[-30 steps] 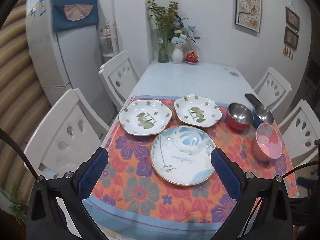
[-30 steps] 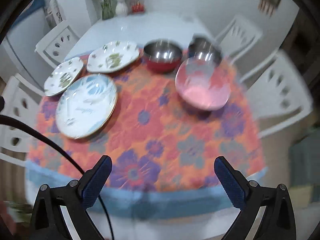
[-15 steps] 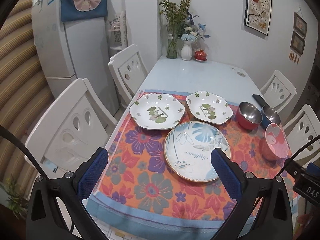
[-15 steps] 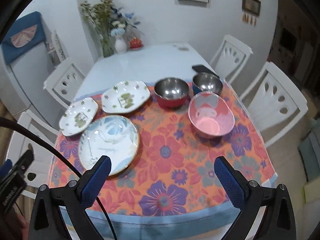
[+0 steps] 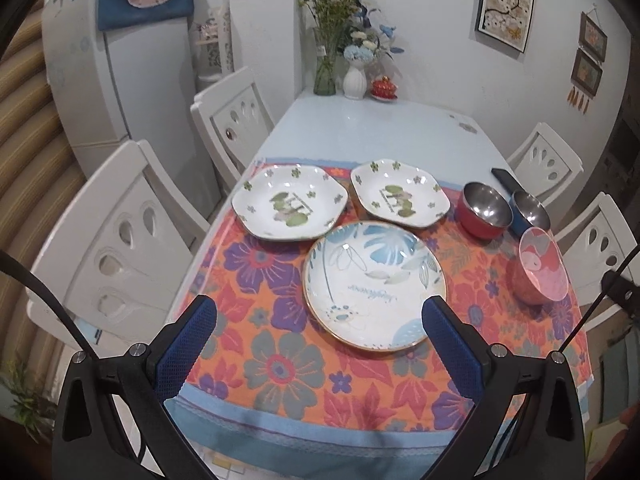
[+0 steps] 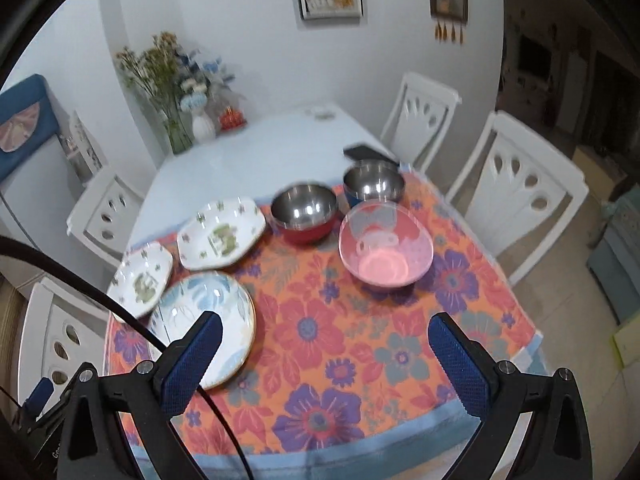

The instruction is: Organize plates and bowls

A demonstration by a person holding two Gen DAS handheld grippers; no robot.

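Covering the near end of the table [image 5: 360,132] is a bright flower cloth [image 5: 280,360], and all the dishes sit on it. The biggest is the round plate [image 5: 374,284], nearest the left gripper [image 5: 320,344]. Behind it lie two white plates [image 5: 288,208] [image 5: 398,199], side by side. To the right stand the pink bowl [image 6: 385,250], the red bowl [image 6: 304,214] and the blue bowl [image 6: 374,185], close together. Both the left gripper and the right gripper [image 6: 326,356] hang wide open above the near edge, holding nothing. The plates look hard, smooth and easy to break. I think they will be slippery, so pinch each one at its rim. The shiny metal bowls are probably light and tough. Grab those at the rim too.
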